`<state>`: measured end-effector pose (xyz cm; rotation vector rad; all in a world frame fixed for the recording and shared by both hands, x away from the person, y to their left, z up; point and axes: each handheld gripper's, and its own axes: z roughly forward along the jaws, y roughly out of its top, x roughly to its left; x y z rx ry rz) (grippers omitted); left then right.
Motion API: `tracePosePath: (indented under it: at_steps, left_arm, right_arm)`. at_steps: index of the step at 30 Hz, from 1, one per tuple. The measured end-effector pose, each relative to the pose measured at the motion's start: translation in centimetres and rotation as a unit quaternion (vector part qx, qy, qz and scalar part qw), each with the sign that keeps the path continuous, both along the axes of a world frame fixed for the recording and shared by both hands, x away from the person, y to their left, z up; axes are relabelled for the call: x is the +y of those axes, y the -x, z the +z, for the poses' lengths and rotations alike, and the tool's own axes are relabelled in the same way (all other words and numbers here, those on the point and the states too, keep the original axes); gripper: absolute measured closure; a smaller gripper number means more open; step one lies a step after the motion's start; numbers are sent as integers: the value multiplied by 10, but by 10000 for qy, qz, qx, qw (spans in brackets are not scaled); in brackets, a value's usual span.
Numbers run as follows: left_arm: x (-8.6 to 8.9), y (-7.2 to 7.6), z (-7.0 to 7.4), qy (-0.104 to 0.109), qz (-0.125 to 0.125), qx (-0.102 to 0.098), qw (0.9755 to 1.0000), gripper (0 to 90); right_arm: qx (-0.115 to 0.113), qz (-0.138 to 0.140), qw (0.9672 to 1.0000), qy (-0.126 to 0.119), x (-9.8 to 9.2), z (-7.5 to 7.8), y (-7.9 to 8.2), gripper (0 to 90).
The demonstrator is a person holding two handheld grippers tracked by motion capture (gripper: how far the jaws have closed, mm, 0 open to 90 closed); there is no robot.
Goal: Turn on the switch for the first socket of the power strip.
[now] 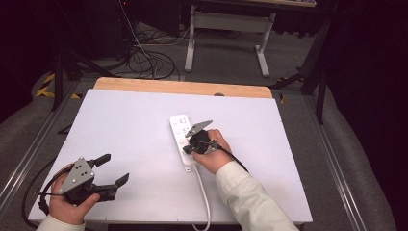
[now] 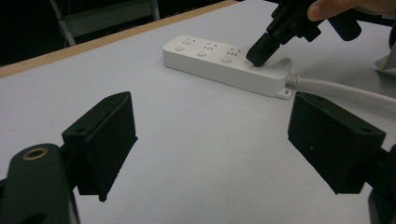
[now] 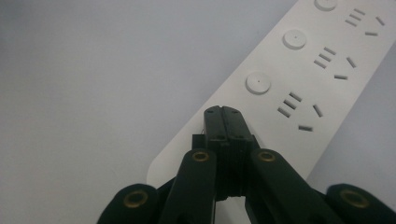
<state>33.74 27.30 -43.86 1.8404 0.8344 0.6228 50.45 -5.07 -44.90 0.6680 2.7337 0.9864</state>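
**Closed claw rested on the cable end of a white power strip**

A white power strip (image 1: 183, 139) lay flat near the middle of the pale worktop (image 1: 120, 125), its length running away from the person and its white cable (image 1: 204, 195) trailing back toward the near edge. The right claw (image 3: 222, 112) was clenched with its jaws pressed together on nothing, and its tip stood on the strip's top face at the plain end, just beside the nearest round button (image 3: 258, 83); whether it pressed down or merely touched could not be told from these views. The left claw (image 1: 113, 168) was held low over the near left part of the worktop, well apart from the strip, with its jaws spread wide and nothing between them.

The strip looked like a rigid plastic shell, light and stiff, with a smooth surface that would probably slide on the worktop when pushed at one end. Its long side walls seemed the fairest place to grip, with the jaws set across the width near the middle, where it should balance. The cable was soft and would likely drag and pull on the strip, so lifting by the cable seemed a poor choice. The small mounting tab (image 2: 283, 93) beside the cable exit looked too slight to hold
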Motion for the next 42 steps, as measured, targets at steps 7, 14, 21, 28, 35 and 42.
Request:
tracePosePath:
  at_steps: [7, 14, 21, 28, 35, 42]
  left_arm:
    - [0, 0, 0, 26, 2, 11, 10000, 157]
    - [1, 0, 0, 42, 11, 21, 10000, 157]
    - [0, 0, 0, 44, 10, 13, 10000, 157]
    - [2, -2, -2, 33, 9, 50, 10000, 157]
    - [0, -1, -1, 35, 7, 38, 10000, 157]
    - [1, -1, -1, 46, 13, 48, 10000, 157]
  right_arm:
    - [-58, 18, 10000, 60, 3, -1, 1, 900]
    - [25, 35, 10000, -39, 1, -2, 0, 900]
    - [-1, 3, 10000, -46, 2, -2, 1, 900]
    - [-384, -16, 9978, -536, -1, 17, 3, 900]
    - [-516, 48, 9965, -653, -3, 32, 11, 900]
    - [-612, 0, 9951, -778, -6, 38, 12, 900]
